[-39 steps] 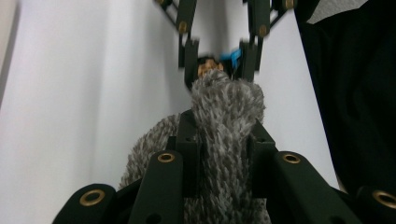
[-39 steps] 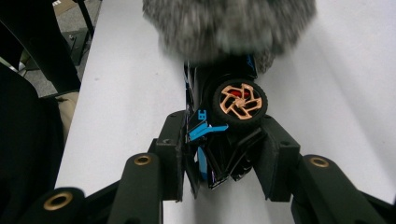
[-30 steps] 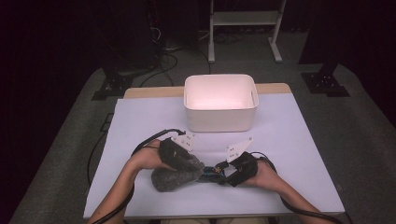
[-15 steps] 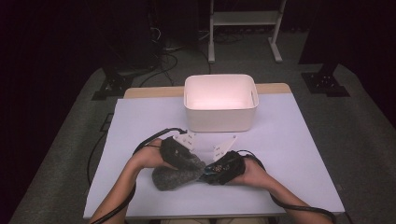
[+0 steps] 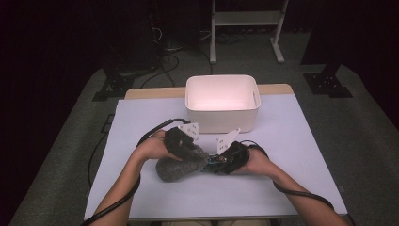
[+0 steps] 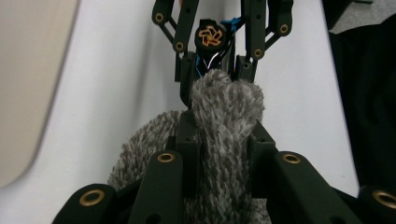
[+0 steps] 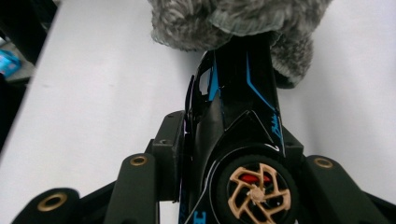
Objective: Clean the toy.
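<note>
- Fuzzy grey cover (image 5: 181, 168), a soft sock-like sleeve, lies on the white sheet (image 5: 291, 141) just in front of the white bin (image 5: 221, 101); the toy car's nose is buried in its open end.
- White bin stands empty behind the work, probably waiting for the finished item.
- Left gripper (image 5: 200, 155) is clamped on a fold of the cover, likely to steady the mouth of the sleeve against the car.
- Right gripper (image 5: 214, 161), just right of the cover, grips the black toy car (image 7: 238, 116) by its sides; its jaws have just been closing on it.
- Right gripper view gives the car's blue trim and gold wheel (image 7: 254, 192); the left gripper view (image 6: 224, 116) shows the pinched fur, with the car beyond it.
</note>
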